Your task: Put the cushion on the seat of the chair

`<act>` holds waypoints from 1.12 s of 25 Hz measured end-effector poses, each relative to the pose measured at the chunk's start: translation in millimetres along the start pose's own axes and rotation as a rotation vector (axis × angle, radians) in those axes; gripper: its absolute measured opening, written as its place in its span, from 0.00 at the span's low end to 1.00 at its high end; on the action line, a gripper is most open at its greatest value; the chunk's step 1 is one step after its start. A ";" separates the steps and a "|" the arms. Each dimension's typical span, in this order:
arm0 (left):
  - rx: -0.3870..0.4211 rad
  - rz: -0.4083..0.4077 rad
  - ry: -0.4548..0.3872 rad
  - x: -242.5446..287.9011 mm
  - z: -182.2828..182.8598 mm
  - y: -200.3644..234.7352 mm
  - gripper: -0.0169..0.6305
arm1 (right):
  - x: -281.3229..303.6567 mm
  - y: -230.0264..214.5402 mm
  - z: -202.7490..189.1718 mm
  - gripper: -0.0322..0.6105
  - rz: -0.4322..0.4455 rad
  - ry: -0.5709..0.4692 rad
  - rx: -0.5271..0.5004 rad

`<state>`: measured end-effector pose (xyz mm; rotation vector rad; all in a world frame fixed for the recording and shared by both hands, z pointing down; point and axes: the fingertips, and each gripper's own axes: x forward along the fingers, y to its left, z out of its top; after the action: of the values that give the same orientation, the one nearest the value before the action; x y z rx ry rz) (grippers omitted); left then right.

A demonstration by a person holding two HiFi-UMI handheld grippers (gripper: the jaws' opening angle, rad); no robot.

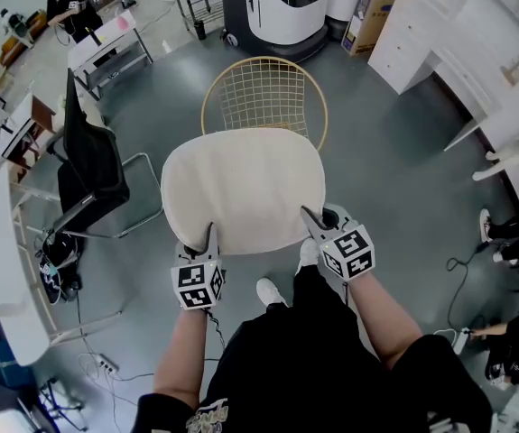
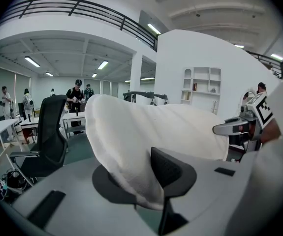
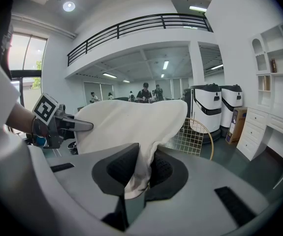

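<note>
A cream round cushion (image 1: 243,186) hangs flat in the air, held by both grippers at its near edge. My left gripper (image 1: 210,235) is shut on the cushion's near-left edge (image 2: 131,171). My right gripper (image 1: 313,221) is shut on its near-right edge (image 3: 140,173). Beyond the cushion stands the chair (image 1: 265,93), with a gold wire back and rim. Its seat is hidden under the cushion in the head view. The chair's wire back (image 3: 194,137) shows past the cushion in the right gripper view.
A black office chair (image 1: 89,162) stands to the left, beside a white desk (image 1: 2,242). Large white machines (image 1: 282,7) and a white drawer cabinet (image 1: 412,39) stand behind the chair. Cables (image 1: 97,361) lie on the grey floor. People stand at the far left (image 1: 69,3) and right edge (image 1: 516,233).
</note>
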<state>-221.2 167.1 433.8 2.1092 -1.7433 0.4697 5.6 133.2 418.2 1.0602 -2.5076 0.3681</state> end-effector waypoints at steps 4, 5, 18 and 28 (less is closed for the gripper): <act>0.008 -0.004 -0.007 18.5 14.2 -5.9 0.19 | 5.2 -20.9 7.1 0.13 -0.004 -0.006 0.002; 0.011 -0.004 -0.008 24.8 18.3 -7.5 0.19 | 7.7 -27.6 9.2 0.13 -0.003 -0.008 0.004; 0.026 0.019 0.028 149.1 74.7 -21.3 0.20 | 76.5 -149.7 38.4 0.13 0.028 0.007 0.028; -0.011 0.025 0.073 257.9 95.8 -24.2 0.21 | 145.1 -245.2 48.2 0.13 0.050 0.046 0.023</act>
<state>-148.1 -96.7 469.9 2.0391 -1.7297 0.5357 79.8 -142.6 462.0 0.9880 -2.4983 0.4318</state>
